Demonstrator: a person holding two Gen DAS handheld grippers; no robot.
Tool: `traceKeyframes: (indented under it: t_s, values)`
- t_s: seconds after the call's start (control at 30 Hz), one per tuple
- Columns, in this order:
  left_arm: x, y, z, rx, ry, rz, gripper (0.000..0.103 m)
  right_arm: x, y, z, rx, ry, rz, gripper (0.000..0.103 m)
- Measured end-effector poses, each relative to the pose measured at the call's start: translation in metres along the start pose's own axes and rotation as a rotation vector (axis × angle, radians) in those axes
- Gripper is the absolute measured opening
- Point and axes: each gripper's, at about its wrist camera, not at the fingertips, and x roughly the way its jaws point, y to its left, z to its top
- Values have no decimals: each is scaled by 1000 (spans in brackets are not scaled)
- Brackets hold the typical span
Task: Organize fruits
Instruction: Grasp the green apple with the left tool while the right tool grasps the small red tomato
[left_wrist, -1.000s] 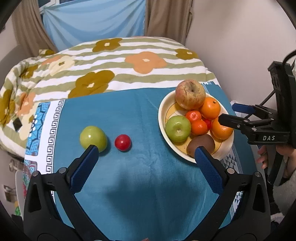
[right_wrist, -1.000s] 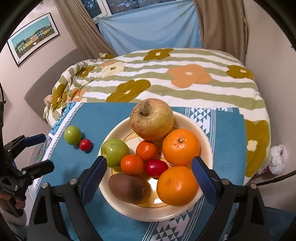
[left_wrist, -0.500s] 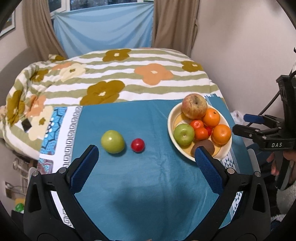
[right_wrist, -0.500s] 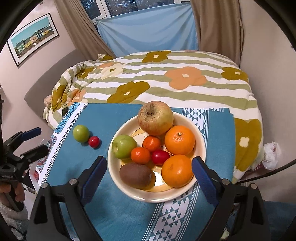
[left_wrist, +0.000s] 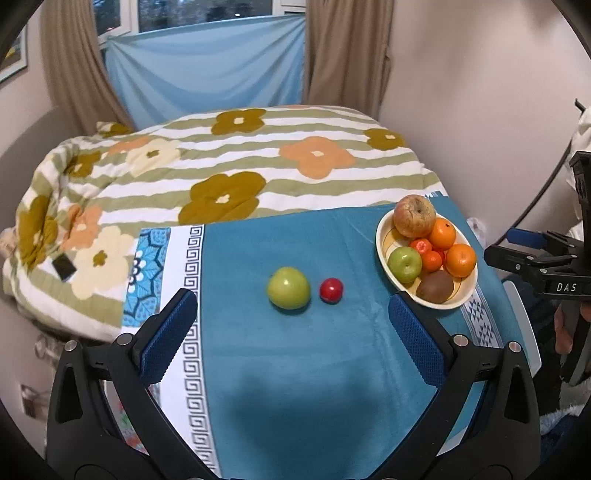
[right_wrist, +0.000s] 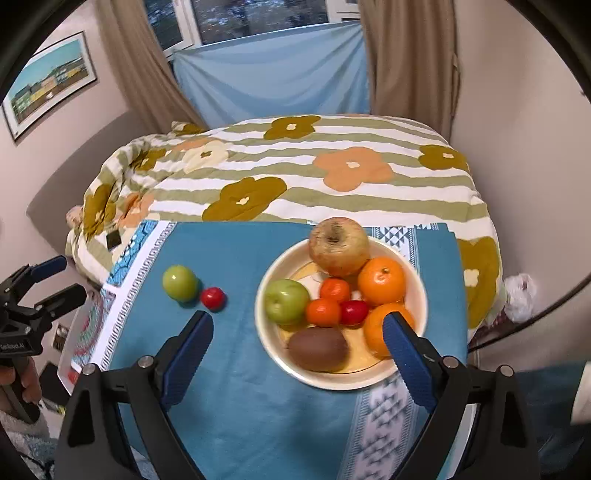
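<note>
A cream bowl (right_wrist: 417, 284) (left_wrist: 382, 236) on the blue cloth holds a large russet apple (right_wrist: 338, 245), a green apple (right_wrist: 286, 301), two oranges, two small tangerines, a red plum (right_wrist: 353, 312) and a kiwi (right_wrist: 317, 349). Loose on the cloth lie a green apple (left_wrist: 289, 287) (right_wrist: 180, 282) and a small red plum (left_wrist: 331, 290) (right_wrist: 213, 298). My left gripper (left_wrist: 293, 317) hangs open and empty above the cloth, nearer than the loose fruit. Above the bowl's near side my right gripper (right_wrist: 297, 332) stands open, also empty.
The blue cloth (left_wrist: 295, 369) covers a small table pushed against a bed with a flowered, striped quilt (left_wrist: 240, 173). A wall runs along the right. A dark phone (left_wrist: 63, 266) lies on the quilt at left. Bare cloth spreads in front of the loose fruit.
Both grippers have drawn back and up from the table, so the fruit and bowl look smaller and farther. No fruit has moved, and both grippers stay open.
</note>
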Motion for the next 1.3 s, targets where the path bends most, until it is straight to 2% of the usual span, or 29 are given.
traceKeyframes:
  t_s: [0.33,0.7,0.83,1.03,1.2,1.3]
  values:
    - [29,43,12,134,60,-123,103,24,50,-9,107,25,-49,92]
    - [107,59,12,275,152,-255,103,72,71,-42,220,48,-102,92]
    - [133,52,7,304,177,-295,103,92,76,-48,206,64,-113,92]
    - [163,37,-2,353,208,-337,103,118,80,-53,120,95,-129,92]
    - [179,29,-7,377,230,-351,90,130,81,-56,72,109,-136,92]
    - [185,26,-8,383,236,-354,74,135,81,-56,63,116,-121,90]
